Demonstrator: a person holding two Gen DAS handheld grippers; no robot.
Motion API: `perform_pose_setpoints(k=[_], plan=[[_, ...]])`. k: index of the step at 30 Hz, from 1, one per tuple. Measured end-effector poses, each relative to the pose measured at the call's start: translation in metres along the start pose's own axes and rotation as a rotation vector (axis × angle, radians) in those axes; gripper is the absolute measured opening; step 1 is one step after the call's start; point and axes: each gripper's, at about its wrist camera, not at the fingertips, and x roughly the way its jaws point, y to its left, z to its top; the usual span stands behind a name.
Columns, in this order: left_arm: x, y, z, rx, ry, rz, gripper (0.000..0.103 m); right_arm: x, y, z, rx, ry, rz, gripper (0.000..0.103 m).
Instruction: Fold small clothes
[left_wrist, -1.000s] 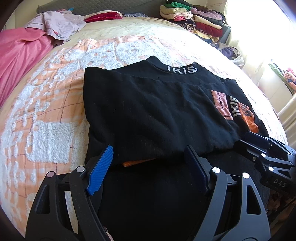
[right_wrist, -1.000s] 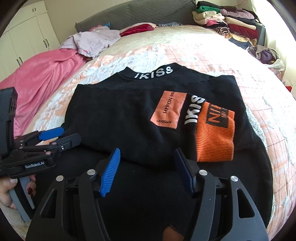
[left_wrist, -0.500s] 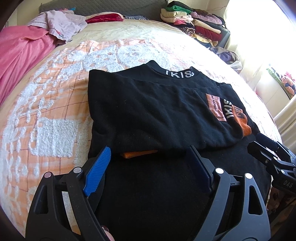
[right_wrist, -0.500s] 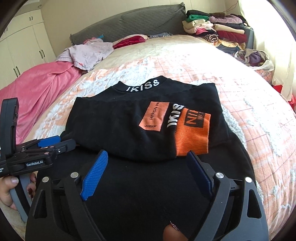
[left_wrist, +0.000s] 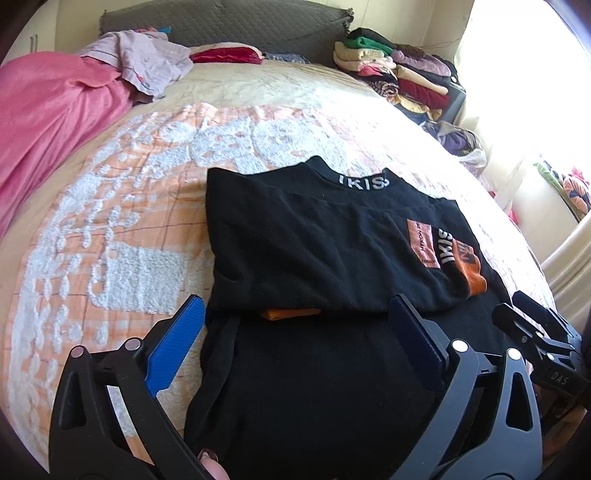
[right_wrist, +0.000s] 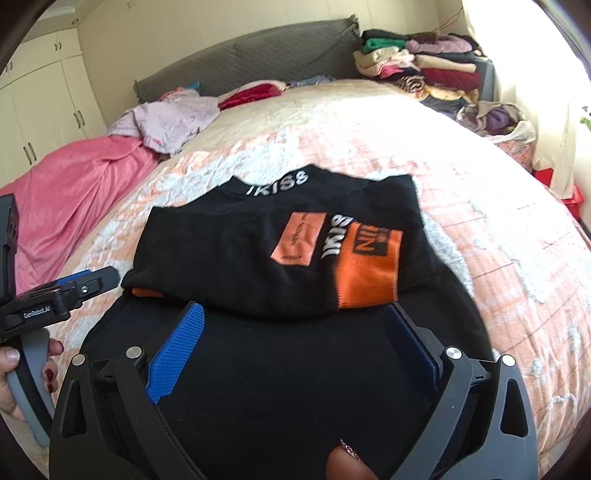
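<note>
— Lying flat on the bed, collar toward the headboard, is that the black sweater?

— Yes. Its sleeves are folded in over the chest, and one orange cuff rests on the front beside an orange label. A second bit of orange peeks out under the folded edge at the garment's other side. The lower half of the sweater spreads toward both cameras.

— How does the left tool stand?

— Its two blue-padded fingers are spread wide apart above the lower half of the sweater, one near the garment's left edge, the other over the black cloth. Nothing sits between them but the fabric below; whether the pads touch it cannot be told.

— And the right tool?

— Also spread wide, holding nothing, poised over the sweater's lower half just short of the folded sleeve edge. In its view the left tool appears at the left margin, gripped by a hand with dark red nails.

— What else lies around?

— A pink blanket along the bed's left side, a crumpled lilac garment near the headboard, and a stack of folded clothes at the far right corner. White wardrobe doors stand behind the pink blanket.
</note>
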Motion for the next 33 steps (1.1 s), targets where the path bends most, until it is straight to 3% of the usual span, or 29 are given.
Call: perform_pose_setpoints(k=[22,33], plan=[[-0.065,0.012,-0.021,-0.029,-0.134,0.049,0.093,-0.054,-0.01,-0.003,0.038,-0.089,0.025,0.098],[-0.085,0.036,-0.051,-0.117,-0.146,0.048,0.093,-0.079,-0.017,-0.019,0.036,-0.095,0.027,0.098]])
